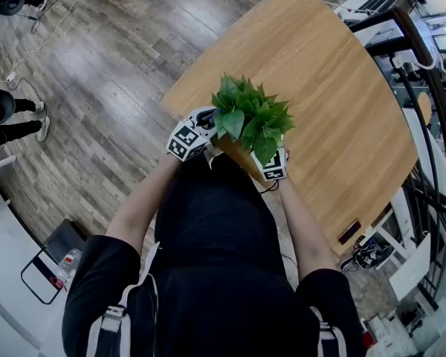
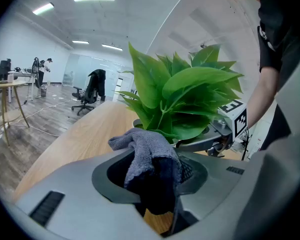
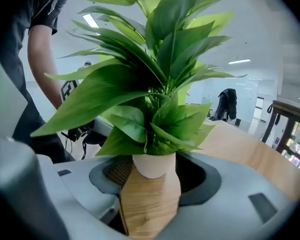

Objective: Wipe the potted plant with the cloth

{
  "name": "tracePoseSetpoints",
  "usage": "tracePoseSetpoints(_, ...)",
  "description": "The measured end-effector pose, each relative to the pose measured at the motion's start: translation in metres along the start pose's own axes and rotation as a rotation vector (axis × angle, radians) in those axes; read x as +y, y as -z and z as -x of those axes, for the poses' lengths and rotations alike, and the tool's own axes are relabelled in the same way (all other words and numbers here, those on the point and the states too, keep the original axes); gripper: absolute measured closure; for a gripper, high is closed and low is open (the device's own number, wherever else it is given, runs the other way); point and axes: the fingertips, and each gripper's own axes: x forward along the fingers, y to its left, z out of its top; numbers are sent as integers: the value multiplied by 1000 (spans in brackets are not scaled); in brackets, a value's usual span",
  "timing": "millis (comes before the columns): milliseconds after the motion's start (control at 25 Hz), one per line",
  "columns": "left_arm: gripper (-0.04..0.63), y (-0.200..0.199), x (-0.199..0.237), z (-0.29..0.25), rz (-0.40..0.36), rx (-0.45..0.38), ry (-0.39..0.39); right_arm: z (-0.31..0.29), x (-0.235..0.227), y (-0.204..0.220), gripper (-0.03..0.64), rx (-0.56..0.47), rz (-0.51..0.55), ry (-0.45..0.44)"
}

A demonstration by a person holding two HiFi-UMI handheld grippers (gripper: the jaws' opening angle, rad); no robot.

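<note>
The potted plant [image 1: 250, 116] has broad green leaves, a white inner pot [image 3: 153, 165] and a wooden outer sleeve [image 3: 149, 201]. My right gripper [image 3: 152, 180] is shut on that sleeve and holds the plant upright at the near edge of the wooden table [image 1: 342, 88]. The left gripper [image 2: 152, 173] is shut on a bunched grey cloth [image 2: 146, 153], which sits just below and against the lower leaves [image 2: 182, 99]. In the head view the left gripper [image 1: 190, 138] is at the plant's left and the right gripper [image 1: 273, 166] under its right side. The foliage hides most of the pot there.
A dark metal rack [image 1: 424, 88] stands past the table's right edge. Cables and someone's shoes [image 1: 37, 117] lie on the wood floor to the left. An office chair [image 2: 90, 91] and a round table [image 2: 5, 86] stand far back in the room.
</note>
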Motion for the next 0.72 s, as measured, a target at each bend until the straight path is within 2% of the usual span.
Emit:
tracePoseSetpoints(240, 436, 13, -23, 3, -7, 23, 56, 0, -1, 0, 363, 2, -22, 25)
tracePoseSetpoints(400, 436, 12, -17, 6, 10, 11, 25, 2, 10, 5, 363, 11, -20, 2)
tracePoseSetpoints(600, 436, 6, 5, 9, 33, -9, -19, 12, 33, 7, 362, 12, 65, -117)
tracePoseSetpoints(720, 436, 5, 15, 10, 43, -9, -40, 12, 22, 10, 362, 10, 36, -110)
